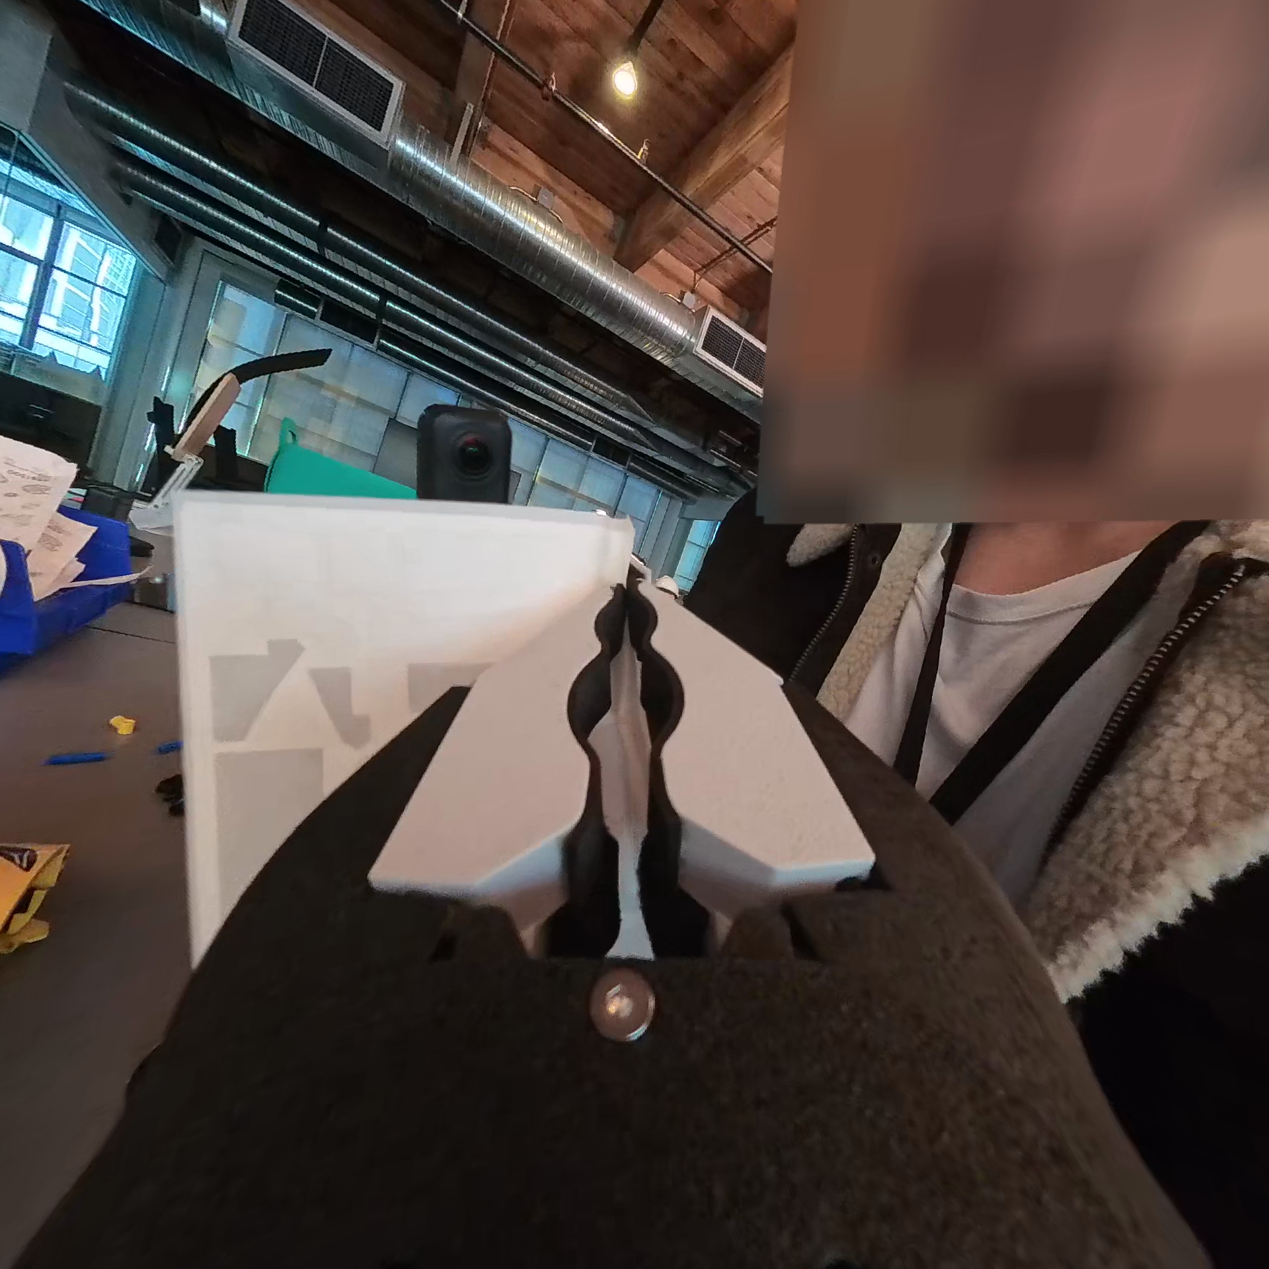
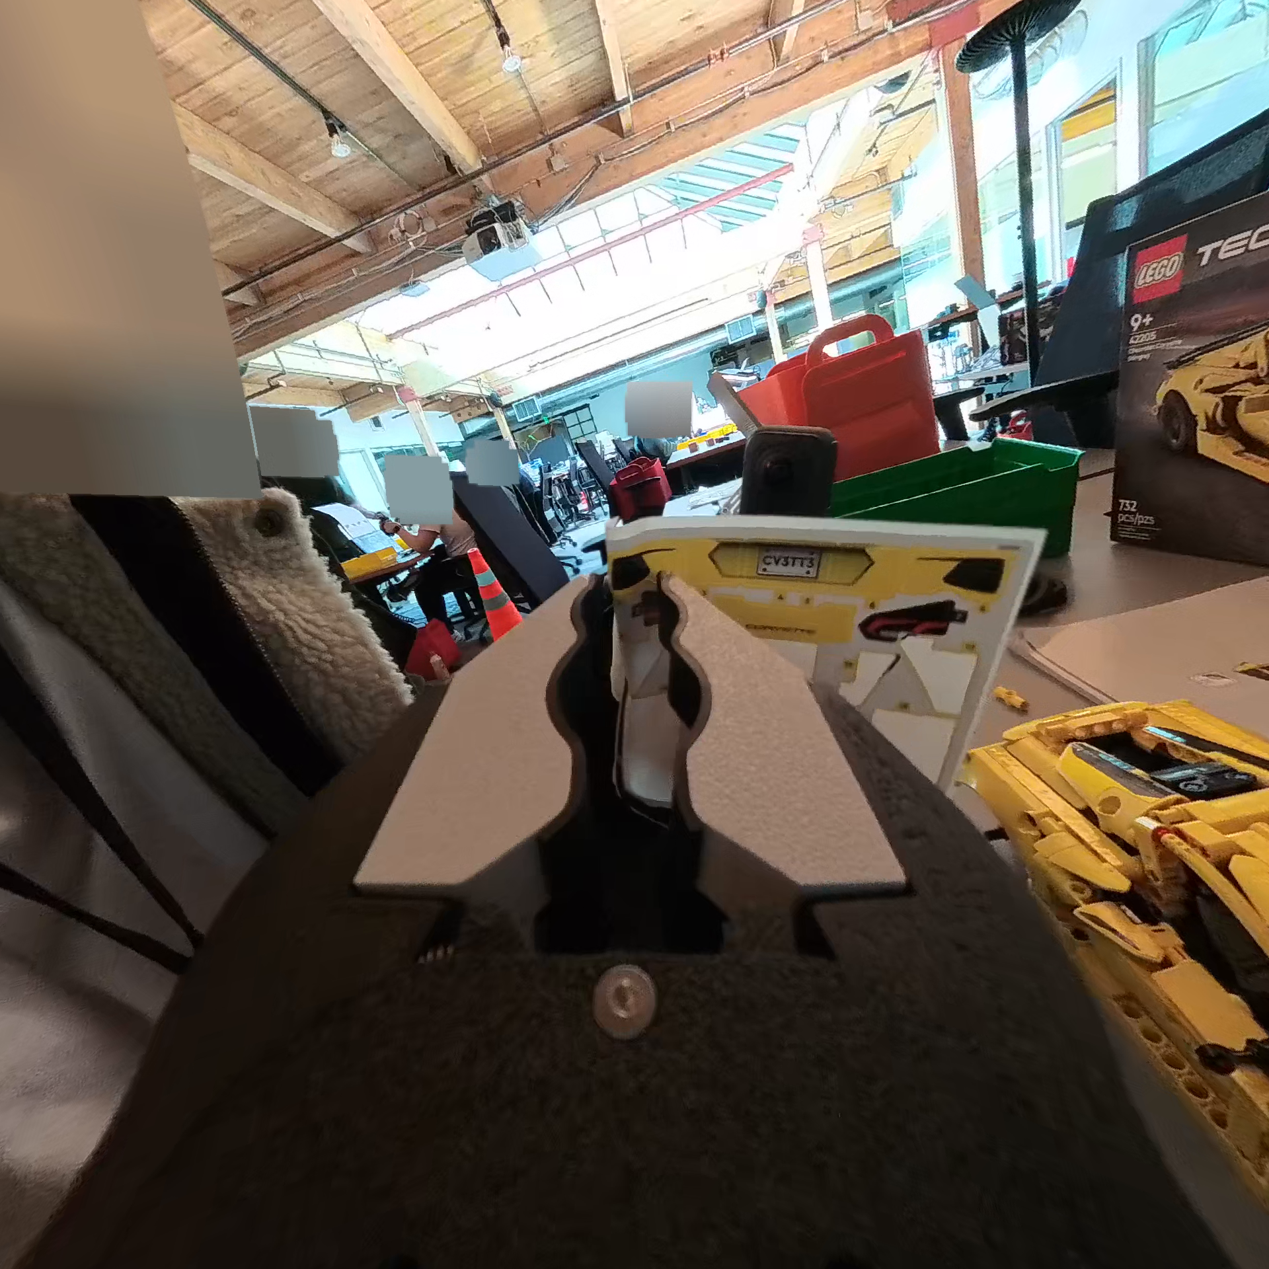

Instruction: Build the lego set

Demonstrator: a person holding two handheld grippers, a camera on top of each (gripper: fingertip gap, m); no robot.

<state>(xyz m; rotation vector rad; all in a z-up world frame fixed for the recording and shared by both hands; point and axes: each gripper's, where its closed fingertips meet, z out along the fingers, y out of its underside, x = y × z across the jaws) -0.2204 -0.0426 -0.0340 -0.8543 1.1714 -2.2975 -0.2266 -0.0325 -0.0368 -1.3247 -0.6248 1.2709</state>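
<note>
Up off the table [image 2: 1133, 618], close to the person's chest, holding the sticker sheet [image 2: 858, 604] upright between both tools. Clamping the left gripper [image 1: 628, 597] on one edge of it, jaws together on the paper, and looking at the blank white back with grey sticker shapes showing through. Pinching with the right gripper [image 2: 635, 584] from the opposite side, facing the printed yellow and black face, jaws closed on a curled white strip at the sheet's near edge; sticker or backing, impossible to tell. Probably bracing the sheet with one tool and peeling with the other, hence lifting it clear of the table and holding it taut.

Having the yellow car model [image 2: 1133, 824], the build itself, lying on the table just right of and below the sheet, near enough for carrying a freed sticker straight across. Noting the set's box [image 2: 1195, 384] standing behind it, near a green bin [image 2: 961, 481], and loose blue pieces [image 1: 75, 758] and a yellow piece [image 1: 122, 724] scattered on the tabletop past the sheet, well apart from both grippers. Risking, by this reading, a tear or crease in thin paper from pulling too hard.
</note>
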